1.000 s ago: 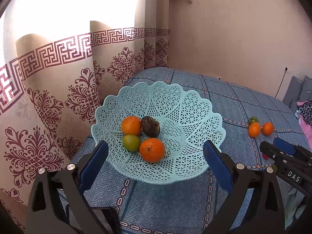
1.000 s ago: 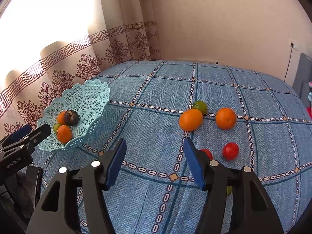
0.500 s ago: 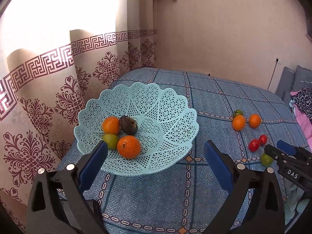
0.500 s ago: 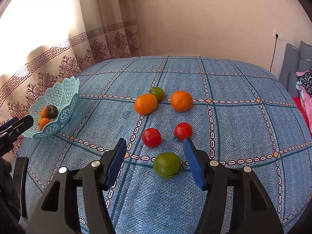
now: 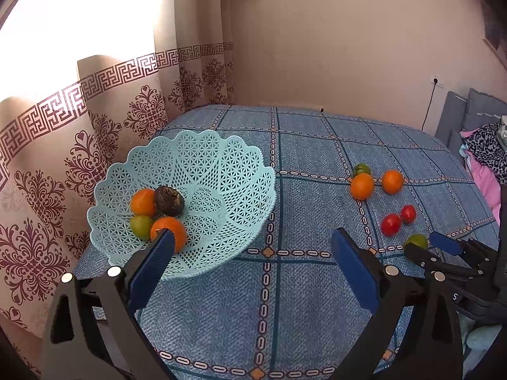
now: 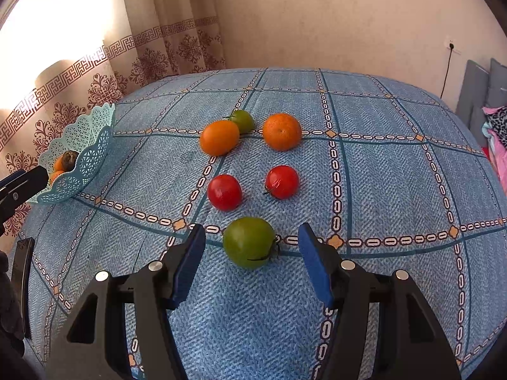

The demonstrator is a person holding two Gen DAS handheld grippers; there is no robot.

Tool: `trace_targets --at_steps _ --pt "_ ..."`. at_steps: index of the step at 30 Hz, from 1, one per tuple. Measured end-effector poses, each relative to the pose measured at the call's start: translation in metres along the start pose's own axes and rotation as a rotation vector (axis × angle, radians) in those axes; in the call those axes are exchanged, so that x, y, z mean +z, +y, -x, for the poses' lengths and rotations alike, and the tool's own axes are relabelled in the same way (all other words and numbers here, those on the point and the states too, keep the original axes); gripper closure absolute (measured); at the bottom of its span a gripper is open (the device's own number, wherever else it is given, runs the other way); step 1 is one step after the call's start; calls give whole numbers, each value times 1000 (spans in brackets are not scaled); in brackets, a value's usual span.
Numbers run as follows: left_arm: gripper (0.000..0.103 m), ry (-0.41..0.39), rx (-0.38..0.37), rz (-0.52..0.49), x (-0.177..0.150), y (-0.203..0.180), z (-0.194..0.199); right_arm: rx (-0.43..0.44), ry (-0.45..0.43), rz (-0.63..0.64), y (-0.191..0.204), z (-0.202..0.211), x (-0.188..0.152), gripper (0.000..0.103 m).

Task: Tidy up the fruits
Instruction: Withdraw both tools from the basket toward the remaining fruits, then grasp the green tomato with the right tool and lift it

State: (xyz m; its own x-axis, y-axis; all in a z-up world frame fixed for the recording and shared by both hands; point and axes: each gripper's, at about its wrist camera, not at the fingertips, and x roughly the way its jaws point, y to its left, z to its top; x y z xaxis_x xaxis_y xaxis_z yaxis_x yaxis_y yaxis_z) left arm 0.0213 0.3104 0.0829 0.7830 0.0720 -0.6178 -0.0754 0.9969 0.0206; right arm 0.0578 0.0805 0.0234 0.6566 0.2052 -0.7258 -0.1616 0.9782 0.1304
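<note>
At the left of the right wrist view, the pale blue lattice plastic basket (image 6: 79, 155) is sitting near the bed's edge by the curtain, holding four fruits; a knock from the left gripper (image 5: 250, 253), whose jaws are hanging released and empty near it, could tip it off. In the centre, the right gripper (image 6: 252, 247) is framing the large green round tomato (image 6: 248, 242) with its jaws spread wide, not touching it. Closing off-centre could be squeezing the smooth fruit out, rolling it across the soft blue checked bedspread (image 6: 396, 174) into the two red tomatoes (image 6: 224, 192) above. At the right edge, a wall socket with a cable and pink bedding are showing.
</note>
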Motion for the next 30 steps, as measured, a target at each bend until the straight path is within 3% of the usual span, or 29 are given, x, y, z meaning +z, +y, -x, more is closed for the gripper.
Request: trace_targets --at_steps 3,14,30 --pt "3 6 -6 -9 -1 -6 -2 -1 21 6 1 -9 1 42" --pt "3 22 -15 -36 -1 -20 -10 -3 40 27 7 -18 3 66" --pt "3 81 -57 -128 -1 -65 -35 -27 17 -10 -35 9 -6 67"
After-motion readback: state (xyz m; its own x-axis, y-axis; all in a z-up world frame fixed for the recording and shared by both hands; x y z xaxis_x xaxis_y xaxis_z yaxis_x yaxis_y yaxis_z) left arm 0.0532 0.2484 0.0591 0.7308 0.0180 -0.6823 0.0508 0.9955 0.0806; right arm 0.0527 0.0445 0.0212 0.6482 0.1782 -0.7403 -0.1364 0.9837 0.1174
